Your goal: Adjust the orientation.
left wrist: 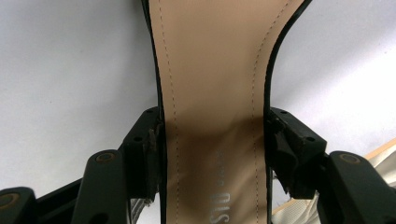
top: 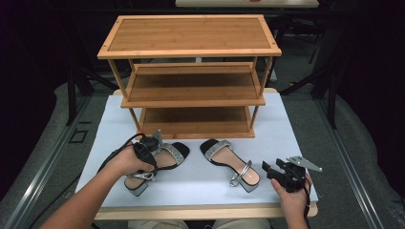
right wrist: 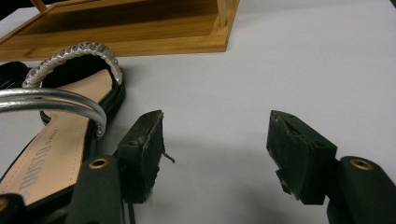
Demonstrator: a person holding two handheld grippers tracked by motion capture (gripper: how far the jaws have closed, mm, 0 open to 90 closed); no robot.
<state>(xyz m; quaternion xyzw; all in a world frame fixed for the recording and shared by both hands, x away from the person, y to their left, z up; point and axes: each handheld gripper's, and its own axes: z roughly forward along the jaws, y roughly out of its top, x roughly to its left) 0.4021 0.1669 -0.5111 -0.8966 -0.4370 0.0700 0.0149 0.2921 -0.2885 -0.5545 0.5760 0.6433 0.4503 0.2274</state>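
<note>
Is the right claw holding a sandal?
No, in the right gripper view the right claw has only bare white tabletop between its open jaws, with the sandal lying off to its left.

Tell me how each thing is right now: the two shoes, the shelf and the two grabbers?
Left sandal: flat on the table, gripped across its sole.
Right sandal: flat on the table, untouched.
Wooden rack: upright, all three shelves bare.
Left gripper: closed on the left sandal's sole edges.
Right gripper: open, nothing between its jaws, beside the right sandal.

Black tan-insoled sandal [top: 155, 164], flat on table
</note>
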